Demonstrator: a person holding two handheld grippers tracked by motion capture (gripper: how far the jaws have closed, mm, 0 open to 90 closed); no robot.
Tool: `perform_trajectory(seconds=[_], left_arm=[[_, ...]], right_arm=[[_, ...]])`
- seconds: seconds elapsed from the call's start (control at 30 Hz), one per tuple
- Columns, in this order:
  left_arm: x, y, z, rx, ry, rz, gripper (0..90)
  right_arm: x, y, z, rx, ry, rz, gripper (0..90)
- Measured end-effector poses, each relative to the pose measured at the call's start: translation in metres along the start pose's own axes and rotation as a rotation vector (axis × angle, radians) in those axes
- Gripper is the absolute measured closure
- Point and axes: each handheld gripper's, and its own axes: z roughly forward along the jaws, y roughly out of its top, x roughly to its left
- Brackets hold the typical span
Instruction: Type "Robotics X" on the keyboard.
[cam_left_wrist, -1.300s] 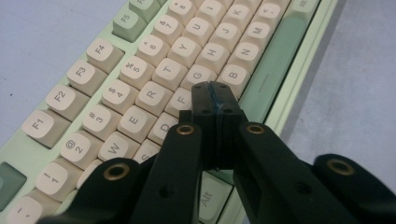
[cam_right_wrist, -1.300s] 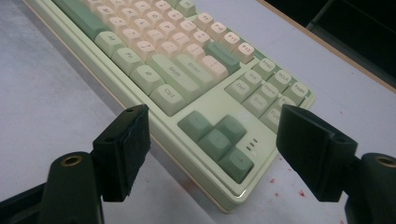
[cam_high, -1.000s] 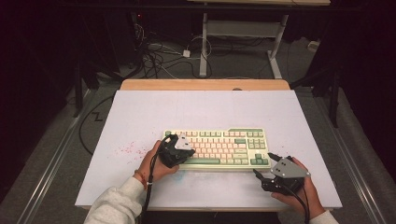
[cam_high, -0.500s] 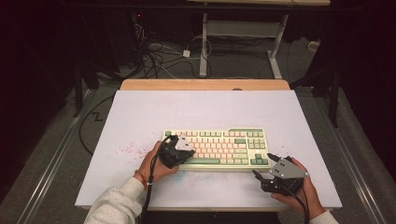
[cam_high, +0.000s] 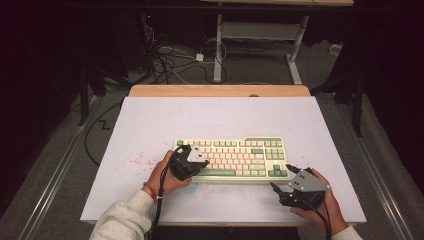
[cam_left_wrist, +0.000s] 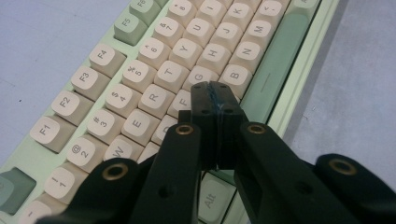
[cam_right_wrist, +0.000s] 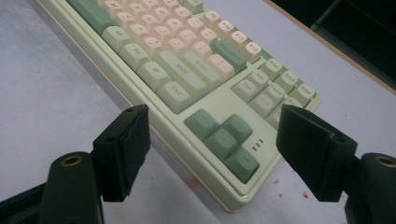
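White tabletop (cam_high: 150, 125) with a wooden strip along its 12 o'clock edge, faint red specks at 9 o'clock of the keyboard (cam_high: 250, 152). Beyond, dark floor with tangled cables (cam_high: 165, 57) and a pale desk frame (cam_high: 260, 30). Keyboard lying toward 6 o'clock of the table's centre. Left gripper (cam_left_wrist: 215, 100) over the letter keys, jaws pressed together, hiding the keys beneath. Right gripper (cam_right_wrist: 212, 149) at 5 o'clock of the keyboard, jaws spread, holding nothing. Forearms cut off at the bottom edge.
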Motion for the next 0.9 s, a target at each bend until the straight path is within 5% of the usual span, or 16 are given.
perform_trajectory(seconds=[0.9], left_arm=[[0.018, -0.008, -0.007, -0.018, 0.04, -0.065, 86.0]], right_arm=[[0.001, 0.0, 0.002, 0.008, 0.013, -0.005, 26.4]])
